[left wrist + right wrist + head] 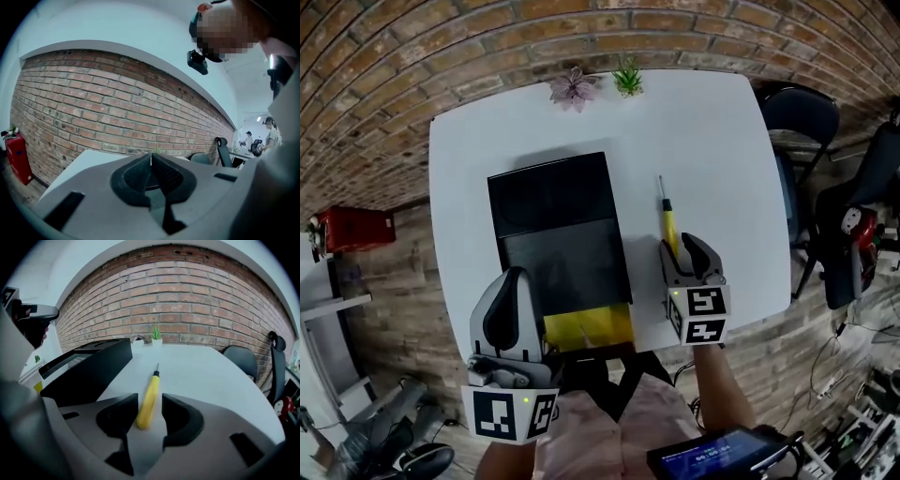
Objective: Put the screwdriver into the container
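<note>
Screwdriver [671,225], with its yellow handle and thin metal shaft, lay flat on the white desk [722,141], just to the right of the black container [572,267] and apart from it, its tip pointing toward the far edge of the desk. The right claw [682,246] sat low at the butt end of the handle. In the right gripper view, the screwdriver [149,399] ran straight out from the right claw [150,401], with the rear part of the handle between the two jaws. The jaws stood apart: a strip of desk showed between the handle and the right-hand jaw, while the left-hand jaw lay close against the handle, and whether it touched could not be told. The screwdriver rested on the desk [201,376], not lifted. The container [89,369] rose as a dark box just to the left of the claw in that view. From the head view, the container lay open at the middle of the desk, something yellow [588,328] showing at its near end. The left claw [514,281] hung at the container's near left corner; in the left gripper view, the left claw [151,161] had its jaws pressed together with nothing between them. Two small potted plants, one purple [573,89] and one green [628,78], stood at the desk's far edge before a brick wall [487,37].
</note>
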{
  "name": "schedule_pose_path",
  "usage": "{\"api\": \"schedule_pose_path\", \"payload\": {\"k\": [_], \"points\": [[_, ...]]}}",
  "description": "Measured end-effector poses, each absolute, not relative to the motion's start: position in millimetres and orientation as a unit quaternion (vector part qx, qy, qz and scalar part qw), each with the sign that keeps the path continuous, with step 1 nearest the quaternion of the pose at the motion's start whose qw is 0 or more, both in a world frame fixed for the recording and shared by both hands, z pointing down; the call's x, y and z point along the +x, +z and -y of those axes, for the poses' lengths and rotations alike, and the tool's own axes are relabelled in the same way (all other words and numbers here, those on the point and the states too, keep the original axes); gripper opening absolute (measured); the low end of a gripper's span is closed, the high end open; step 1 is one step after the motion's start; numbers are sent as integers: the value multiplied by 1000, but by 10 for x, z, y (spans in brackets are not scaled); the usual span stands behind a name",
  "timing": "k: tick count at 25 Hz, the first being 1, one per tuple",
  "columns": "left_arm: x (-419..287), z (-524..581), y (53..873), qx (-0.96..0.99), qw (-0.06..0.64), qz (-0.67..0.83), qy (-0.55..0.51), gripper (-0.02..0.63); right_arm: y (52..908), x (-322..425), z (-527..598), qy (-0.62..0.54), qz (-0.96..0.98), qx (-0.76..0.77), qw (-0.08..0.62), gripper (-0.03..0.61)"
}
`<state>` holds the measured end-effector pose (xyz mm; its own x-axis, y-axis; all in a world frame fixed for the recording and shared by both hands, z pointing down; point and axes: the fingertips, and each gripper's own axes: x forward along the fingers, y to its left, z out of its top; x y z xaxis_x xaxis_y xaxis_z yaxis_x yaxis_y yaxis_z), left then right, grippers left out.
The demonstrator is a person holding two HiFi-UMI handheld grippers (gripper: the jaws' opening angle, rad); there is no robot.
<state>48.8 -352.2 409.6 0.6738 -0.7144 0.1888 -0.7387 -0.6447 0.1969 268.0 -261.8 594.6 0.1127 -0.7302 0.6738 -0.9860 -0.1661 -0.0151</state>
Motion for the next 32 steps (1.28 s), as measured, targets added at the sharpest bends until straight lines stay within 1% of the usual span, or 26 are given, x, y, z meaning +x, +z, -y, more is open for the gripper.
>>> {"api": "schedule_pose_path", "payload": {"k": [3,5,7,12,18,21,26,32], "points": [[460,3541,4164,903,136,404,53,14,6008,2692,2611,279,597,711,245,141],[444,3549,4170,902,137,406,54,14,6036,2676,2615,277,597,704,266,99],[439,3549,4147,901,134,408,54,14,6053,2660,2621,289,598,697,270,80],[371,3543,3936,896,117,427,31,14,5822,2686,2698,292,610,702,222,77],[219,3251,3455,886,109,450,-11,14,5032,2603,2638,247,643,700,186,77],[224,3079,3172,883,84,460,-43,14,4613,2550,2671,205,668,695,170,78],[102,2691,2848,869,60,485,-71,14,4185,2342,2544,166,704,672,157,78],[-264,2276,2685,849,51,519,-82,14,3977,1925,2353,150,743,633,160,78]]}}
